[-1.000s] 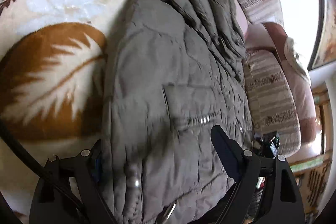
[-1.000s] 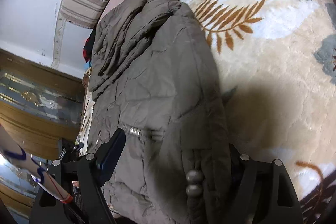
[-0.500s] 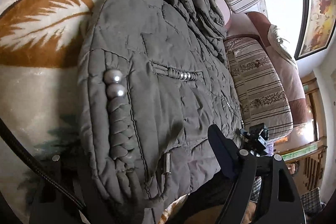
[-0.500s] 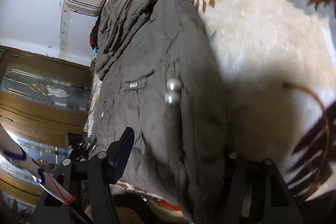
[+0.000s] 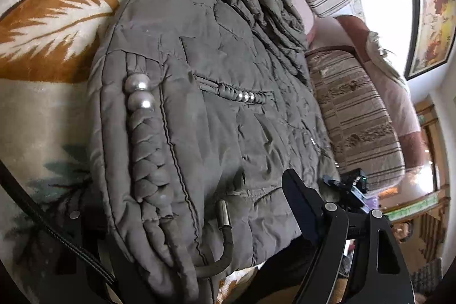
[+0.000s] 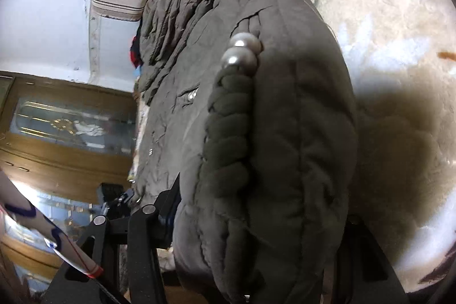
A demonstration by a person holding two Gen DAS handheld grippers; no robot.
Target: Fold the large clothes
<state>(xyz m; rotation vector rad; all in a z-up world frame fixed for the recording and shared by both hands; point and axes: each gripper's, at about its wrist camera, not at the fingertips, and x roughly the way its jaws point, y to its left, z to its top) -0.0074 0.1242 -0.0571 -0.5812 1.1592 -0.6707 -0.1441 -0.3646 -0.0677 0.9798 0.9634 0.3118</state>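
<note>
**A:** Olive padding, folded thick. Where does the jacket [image 5: 216,110] lie now?

**B:** On the leaf-print blanket [image 5: 42,27]. Take the pearl beads [image 5: 138,93] on its braided trim as the marker: the blanket shows to the left of them, the beaded pocket slit [image 5: 242,96] to the right, and the striped cushion [image 5: 356,116] well to the right again.

**A:** Left claw [image 5: 191,195] first?

**B:** It straddles the hem below the pearls. One finger shows at the hem's right corner and the other is hidden under the padding. I cannot tell whether it is pinching or only resting there.

**A:** And the right claw [image 6: 262,204]?

**B:** Its jaws have just been closing with the bulky folded edge below the pearls between them. The visible pad presses into the fabric, so I read it as clenched on the jacket.

**A:** How do we do this step well?

**B:** My judgement is to catch every layer of the hem, not just the outer shell, or the padding will slide apart. Keep both claws level with each other so that the fold stays square. Watch the drawcord [image 5: 223,215] dangling below the pearls, because it could snag or get trapped. The filling is springy, so press the fold down before letting go.
</note>
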